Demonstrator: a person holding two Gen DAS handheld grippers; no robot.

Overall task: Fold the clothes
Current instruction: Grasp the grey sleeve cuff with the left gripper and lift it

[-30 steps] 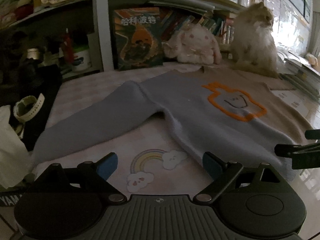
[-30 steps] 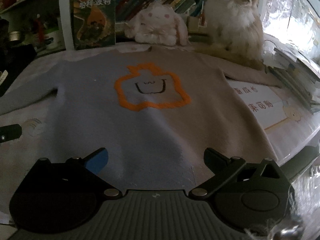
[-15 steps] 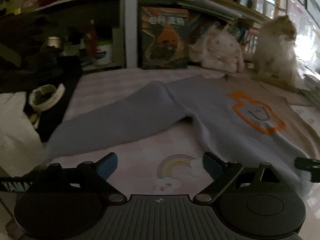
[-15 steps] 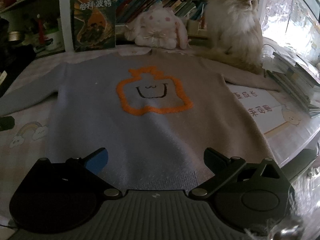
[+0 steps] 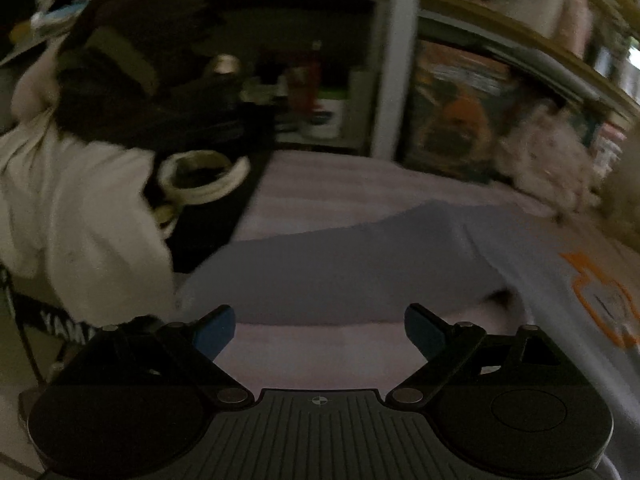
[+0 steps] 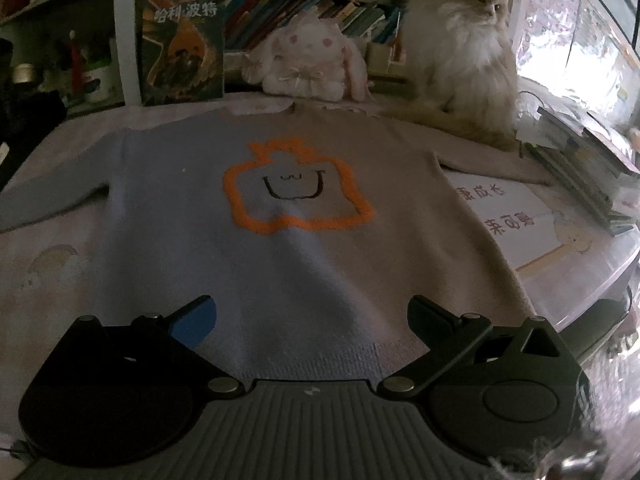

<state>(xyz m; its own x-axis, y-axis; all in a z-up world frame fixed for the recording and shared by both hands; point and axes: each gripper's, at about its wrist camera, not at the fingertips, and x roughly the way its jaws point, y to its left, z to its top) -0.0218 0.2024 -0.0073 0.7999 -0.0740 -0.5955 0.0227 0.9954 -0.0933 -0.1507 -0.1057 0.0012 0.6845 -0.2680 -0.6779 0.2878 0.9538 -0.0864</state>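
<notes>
A blue-and-beige sweater (image 6: 304,248) with an orange outlined figure lies flat, front up, on the table. Its blue left sleeve (image 5: 340,264) stretches out sideways in the left wrist view. My left gripper (image 5: 318,330) is open just short of that sleeve's lower edge, holding nothing. Over the sweater's bottom hem my right gripper (image 6: 312,320) stands open and empty. The beige right sleeve (image 6: 492,160) runs toward the cat.
A fluffy cat (image 6: 468,52) sits at the sweater's far right shoulder beside a plush bunny (image 6: 312,64). Books (image 6: 588,168) are stacked on the right. White cloth (image 5: 68,216) and a dark bag (image 5: 160,112) pile up left of the sleeve. Shelves stand behind.
My left gripper has swung left from the sweater's body to face the blue sleeve and the pile beside it. The right gripper has edged slightly back over the hem.
</notes>
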